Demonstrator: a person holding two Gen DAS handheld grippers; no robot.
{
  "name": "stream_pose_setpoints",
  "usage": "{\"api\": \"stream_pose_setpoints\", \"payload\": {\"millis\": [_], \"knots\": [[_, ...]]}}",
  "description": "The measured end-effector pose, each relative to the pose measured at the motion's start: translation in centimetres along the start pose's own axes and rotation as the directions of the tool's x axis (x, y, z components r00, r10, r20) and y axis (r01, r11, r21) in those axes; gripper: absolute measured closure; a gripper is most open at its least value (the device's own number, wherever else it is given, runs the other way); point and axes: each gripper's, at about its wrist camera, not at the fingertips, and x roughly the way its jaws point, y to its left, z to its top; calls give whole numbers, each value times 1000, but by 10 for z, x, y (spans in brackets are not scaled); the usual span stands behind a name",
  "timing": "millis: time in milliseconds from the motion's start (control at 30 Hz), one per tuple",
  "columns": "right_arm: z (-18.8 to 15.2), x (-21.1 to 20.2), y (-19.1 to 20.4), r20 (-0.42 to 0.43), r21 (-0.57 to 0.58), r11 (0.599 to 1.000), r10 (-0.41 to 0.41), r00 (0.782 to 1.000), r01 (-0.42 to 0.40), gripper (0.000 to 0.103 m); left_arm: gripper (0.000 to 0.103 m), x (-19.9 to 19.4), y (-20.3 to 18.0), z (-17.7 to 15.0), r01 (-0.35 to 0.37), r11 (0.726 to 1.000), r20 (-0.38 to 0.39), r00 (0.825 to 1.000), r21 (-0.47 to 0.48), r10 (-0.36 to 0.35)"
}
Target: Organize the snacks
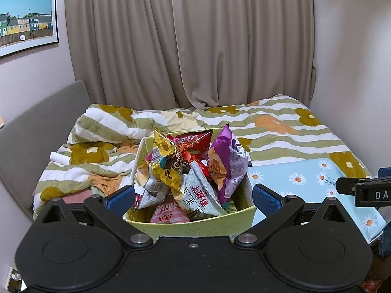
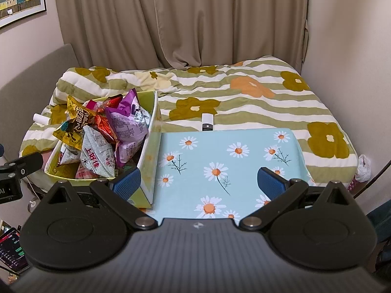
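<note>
Already the snack bags [image 1: 193,171] sit heaped in the green box [image 1: 195,227] straight ahead of the left gripper [image 1: 193,195], jaws apart, empty. Beside it, the right gripper [image 2: 199,183] gapes over a bare daisy-print board [image 2: 220,151], perhaps a sorting surface.

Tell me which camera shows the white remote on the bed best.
The right wrist view. There the white remote lies in full view on the striped blanket, just beyond the far edge of the daisy-print board. In the left wrist view it does not appear; the snack box fills the middle.
</note>
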Motion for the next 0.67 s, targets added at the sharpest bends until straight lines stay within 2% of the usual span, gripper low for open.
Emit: {"api": "stream_pose_setpoints", "payload": {"millis": [200, 367, 667], "knots": [[1, 0, -1, 0, 0, 1000, 1, 1000, -1, 0, 0, 0, 1, -1, 3, 1000, 10, 1000, 10, -3], [1, 0, -1, -1, 1, 1000, 3, 1000, -3, 0, 0, 2, 9, 0, 35, 999, 1, 999, -41, -35], [1, 1, -1, -2, 2, 1000, 2, 1000, -2, 0, 0, 8, 18, 1, 18, 997, -3, 1000, -68, -18]]}}
